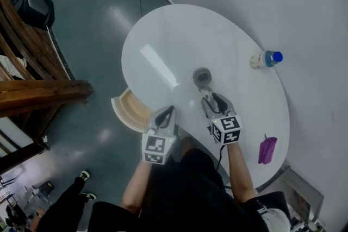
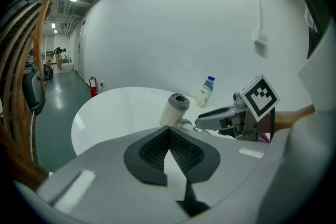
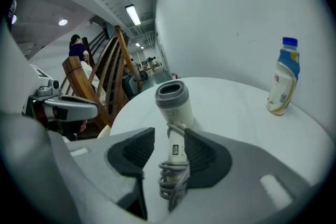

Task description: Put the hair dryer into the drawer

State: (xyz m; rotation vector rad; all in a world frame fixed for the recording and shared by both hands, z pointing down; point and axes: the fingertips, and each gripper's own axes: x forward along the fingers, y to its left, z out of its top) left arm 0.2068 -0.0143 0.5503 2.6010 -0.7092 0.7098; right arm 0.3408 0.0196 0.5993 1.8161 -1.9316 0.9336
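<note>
Far left of the dryer: open drawer under the desk rim, inside mostly hidden by the desk top. Just left of the dryer: left gripper, fingers closed tip to tip, nothing between. Dryer itself on the desk, outside the drawer, barrel mouth up; handle and coiled cord between the parted fingers of the right gripper, a gap on one side, contact on the other hard to judge. Right of the dryer: bottle, upright near the desk rim. Right again, nearer the person: purple thing, too small to identify.
</note>
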